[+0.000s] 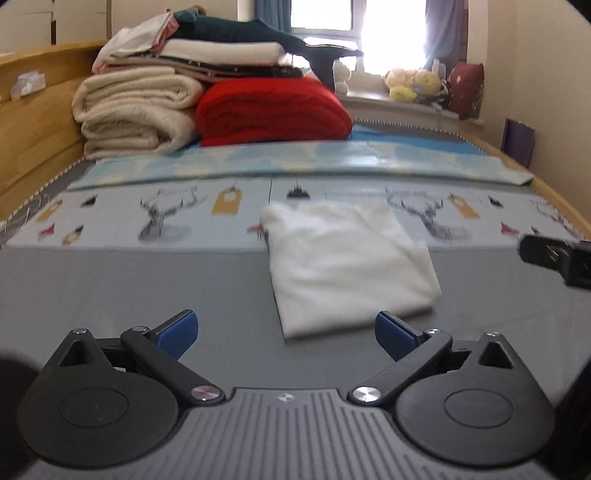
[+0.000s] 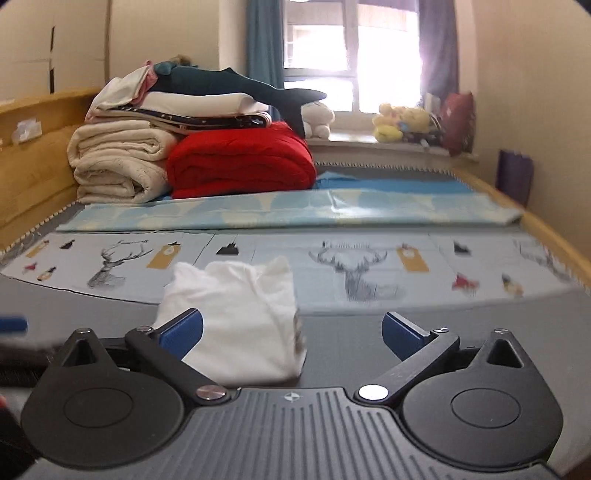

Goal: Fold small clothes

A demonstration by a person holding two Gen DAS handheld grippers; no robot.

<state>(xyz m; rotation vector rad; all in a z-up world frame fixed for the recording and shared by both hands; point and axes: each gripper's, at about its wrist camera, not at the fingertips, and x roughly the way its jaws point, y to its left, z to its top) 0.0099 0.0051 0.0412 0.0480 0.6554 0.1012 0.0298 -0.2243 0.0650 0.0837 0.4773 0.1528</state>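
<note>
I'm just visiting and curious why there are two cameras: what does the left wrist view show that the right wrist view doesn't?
Only the left wrist view shows the whole folded white garment unobstructed, and the black tip of the right gripper at its right edge. Only the right wrist view has the garment partly behind a blue finger, plus a blue blur at its left edge, probably the other gripper. Both show open, empty jaws on the left gripper and right gripper, the red blanket, cream blankets and window.
</note>
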